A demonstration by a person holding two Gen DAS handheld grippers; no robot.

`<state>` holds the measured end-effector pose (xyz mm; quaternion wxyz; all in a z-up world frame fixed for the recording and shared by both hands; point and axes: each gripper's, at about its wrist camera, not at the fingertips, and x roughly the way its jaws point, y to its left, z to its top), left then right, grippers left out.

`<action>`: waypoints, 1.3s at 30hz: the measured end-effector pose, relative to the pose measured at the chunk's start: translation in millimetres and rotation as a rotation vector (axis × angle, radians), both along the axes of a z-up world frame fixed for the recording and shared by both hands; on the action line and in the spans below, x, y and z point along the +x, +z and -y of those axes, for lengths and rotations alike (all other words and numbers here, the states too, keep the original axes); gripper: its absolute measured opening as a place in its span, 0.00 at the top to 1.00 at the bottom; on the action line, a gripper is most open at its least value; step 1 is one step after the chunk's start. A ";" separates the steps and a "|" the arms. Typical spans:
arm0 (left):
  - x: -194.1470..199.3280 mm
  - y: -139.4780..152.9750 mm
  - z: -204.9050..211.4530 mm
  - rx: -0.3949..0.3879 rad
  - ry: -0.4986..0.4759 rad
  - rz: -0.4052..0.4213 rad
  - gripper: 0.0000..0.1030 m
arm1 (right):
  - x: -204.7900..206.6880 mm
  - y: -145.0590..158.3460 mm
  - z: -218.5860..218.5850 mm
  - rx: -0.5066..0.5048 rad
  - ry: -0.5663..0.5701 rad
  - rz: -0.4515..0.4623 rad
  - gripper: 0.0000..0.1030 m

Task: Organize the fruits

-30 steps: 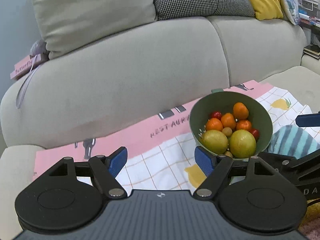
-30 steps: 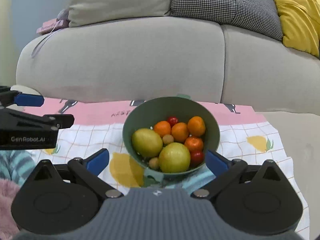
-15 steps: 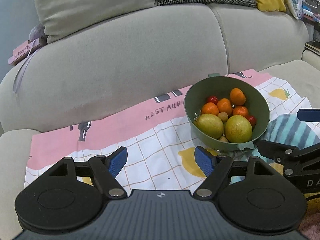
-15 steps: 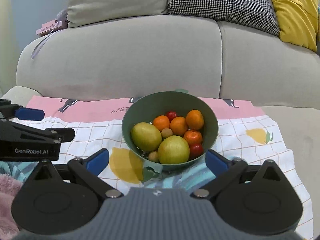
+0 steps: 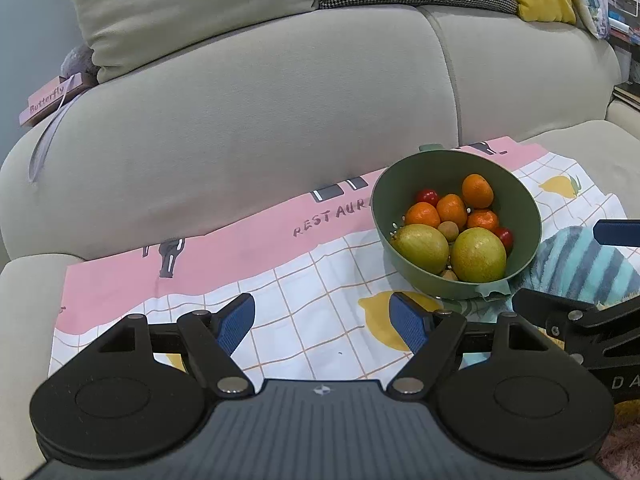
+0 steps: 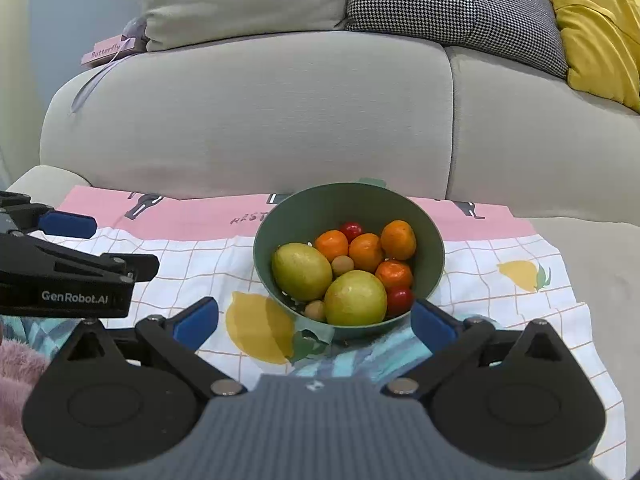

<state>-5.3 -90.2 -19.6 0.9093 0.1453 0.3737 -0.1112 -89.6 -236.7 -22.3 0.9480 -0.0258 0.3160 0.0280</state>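
Note:
A green bowl (image 6: 428, 240) sits on a patterned cloth (image 6: 192, 264) on the sofa seat; it also shows in the left wrist view (image 5: 520, 200). It holds two yellow-green pears (image 6: 302, 271) (image 6: 355, 298), several oranges (image 6: 398, 239), red cherry tomatoes (image 6: 399, 300) and small brown fruits (image 6: 342, 265). My right gripper (image 6: 314, 322) is open and empty, just in front of the bowl. My left gripper (image 5: 322, 322) is open and empty, over the cloth to the left of the bowl, and shows in the right wrist view (image 6: 68, 224).
The sofa backrest (image 6: 280, 120) rises right behind the bowl, with cushions (image 6: 448, 0) on top. A pink "Butterfly" box (image 6: 106, 51) lies on the left armrest. A striped teal cloth (image 5: 584, 264) lies near the bowl, and pink fluffy fabric (image 6: 16, 380) at lower left.
Both grippers have drawn back and risen a little, so the bowl sits farther off and more cloth shows. Both stay open and empty.

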 end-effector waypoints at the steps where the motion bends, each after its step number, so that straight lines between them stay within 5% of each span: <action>1: -0.1 0.1 -0.5 -0.001 0.000 0.000 0.13 | 0.3 -0.3 -0.2 -0.002 0.002 -0.001 0.04; 39: 2.0 -3.6 -3.1 -0.016 0.012 -0.021 0.13 | 8.1 -7.3 -9.0 -0.033 0.037 -0.051 0.04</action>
